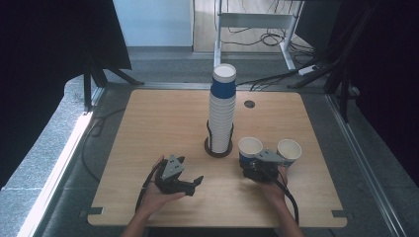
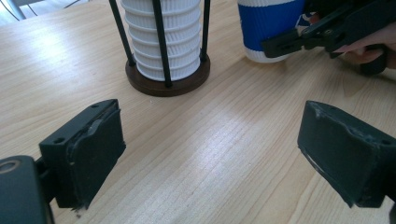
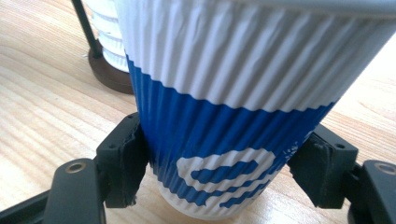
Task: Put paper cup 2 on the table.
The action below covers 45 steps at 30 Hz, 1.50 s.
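Gripping blue-and-white paper cup point(image 3: 233, 121): right gripper point(image 3: 229, 172); left gripper point(image 2: 210, 158) agape

A tall stack of paper cups point(image 1: 222, 106) stands in a round-based rod holder point(image 1: 219, 147) near the middle of the table point(image 1: 148, 123), a little toward the near edge. Right of the holder and slightly nearer, a single cup point(image 1: 249, 149) stands upright on the table, and a second cup point(image 1: 289, 151) stands further right, just beside it. The right gripper point(image 1: 255, 165) sits at the first cup's near side, its jaws against both flanks of the cup. The left gripper point(image 1: 190, 183) lies left of the holder, toward the near edge, well apart from the cups. A small grommet hole point(image 1: 249, 104) lies behind the stack, near the far edge.
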Each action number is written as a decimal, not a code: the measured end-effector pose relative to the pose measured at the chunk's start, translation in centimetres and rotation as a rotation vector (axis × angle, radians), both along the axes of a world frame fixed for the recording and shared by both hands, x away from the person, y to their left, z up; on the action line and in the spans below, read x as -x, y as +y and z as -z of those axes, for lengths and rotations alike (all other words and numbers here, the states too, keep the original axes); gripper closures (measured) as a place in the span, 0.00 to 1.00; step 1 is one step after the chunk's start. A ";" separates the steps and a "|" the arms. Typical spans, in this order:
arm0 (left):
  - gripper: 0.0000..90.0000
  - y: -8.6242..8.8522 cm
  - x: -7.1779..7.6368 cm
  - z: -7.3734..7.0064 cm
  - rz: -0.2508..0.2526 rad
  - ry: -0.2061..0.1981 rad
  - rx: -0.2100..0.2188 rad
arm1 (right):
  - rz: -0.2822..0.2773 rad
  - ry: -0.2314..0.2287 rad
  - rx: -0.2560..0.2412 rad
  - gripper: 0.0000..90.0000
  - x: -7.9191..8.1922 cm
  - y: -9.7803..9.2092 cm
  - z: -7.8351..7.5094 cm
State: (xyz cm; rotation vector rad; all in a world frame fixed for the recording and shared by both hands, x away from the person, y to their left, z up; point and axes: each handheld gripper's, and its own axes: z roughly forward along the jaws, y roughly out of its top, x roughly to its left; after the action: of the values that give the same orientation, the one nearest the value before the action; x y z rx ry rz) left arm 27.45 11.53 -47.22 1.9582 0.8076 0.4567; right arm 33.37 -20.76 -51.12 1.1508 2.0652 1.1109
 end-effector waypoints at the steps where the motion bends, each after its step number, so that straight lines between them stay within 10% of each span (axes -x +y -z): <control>1: 0.08 0.1 0.0 0.0 -0.001 -0.001 0.001 | 0.003 0.002 -0.001 0.30 -0.1 0.0 0.1; 22: 0.08 0.2 0.4 -0.2 0.020 -0.007 -0.006 | 0.052 0.101 0.053 0.21 -0.7 -0.1 0.5; 45: 0.08 0.7 0.8 -0.4 0.019 -0.011 -0.005 | 0.048 0.108 -0.034 0.15 2.5 -1.3 -0.8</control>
State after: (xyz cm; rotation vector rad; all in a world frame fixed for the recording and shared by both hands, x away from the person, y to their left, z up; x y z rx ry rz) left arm 26.65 12.26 -46.86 1.9649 0.7808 0.4578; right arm 30.91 -22.09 -50.33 1.2960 2.0950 1.0860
